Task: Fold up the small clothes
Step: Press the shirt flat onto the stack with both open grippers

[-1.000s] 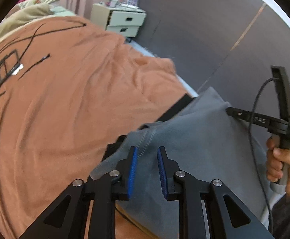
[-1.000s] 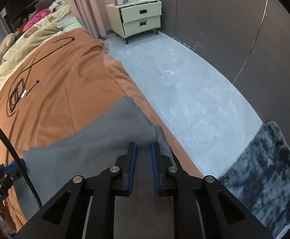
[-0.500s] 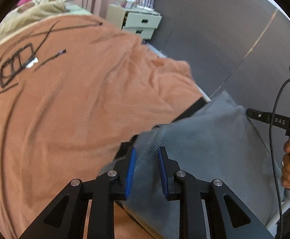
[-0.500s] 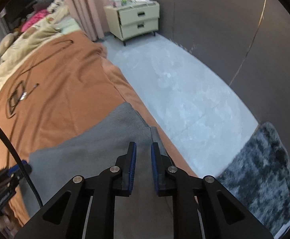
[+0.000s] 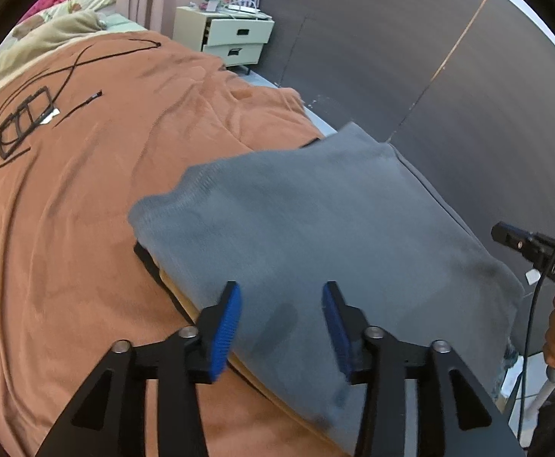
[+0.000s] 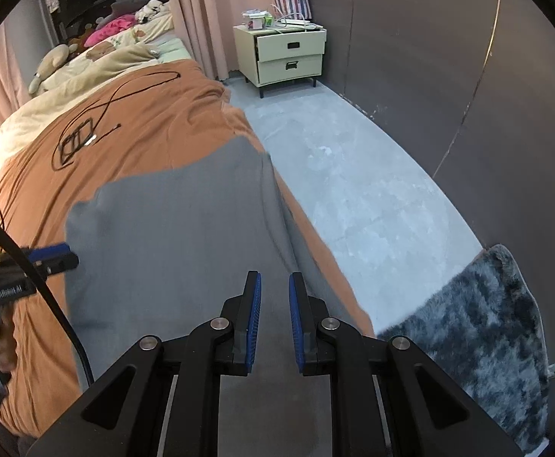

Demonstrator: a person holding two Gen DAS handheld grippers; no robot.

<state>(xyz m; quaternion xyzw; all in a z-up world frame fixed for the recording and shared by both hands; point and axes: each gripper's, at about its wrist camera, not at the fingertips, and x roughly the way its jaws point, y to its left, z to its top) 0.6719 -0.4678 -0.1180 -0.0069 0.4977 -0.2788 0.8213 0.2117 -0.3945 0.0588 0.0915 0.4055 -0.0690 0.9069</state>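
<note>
A grey garment [image 5: 315, 228] lies folded flat on the orange blanket [image 5: 87, 209] near the bed's right edge; it also shows in the right wrist view [image 6: 178, 228]. It rests on a black and tan layer [image 5: 171, 285] that peeks out at its left edge. My left gripper [image 5: 280, 320] is open and empty above the garment's near edge. My right gripper [image 6: 274, 304] is slightly open and holds nothing, just above the garment's right part. The right gripper shows at the far right of the left wrist view [image 5: 532, 251].
A black cable and frame [image 5: 22, 122] lie on the blanket at the far left. A cream nightstand [image 6: 289, 57] stands by the dark wall. A shaggy grey rug [image 6: 479, 327] lies on the floor to the right. Pillows and plush toys [image 6: 98, 49] are at the bed's head.
My left gripper has opened and let go of the grey garment, which now lies flat. My right gripper has also loosened its hold on the cloth and opened slightly.
</note>
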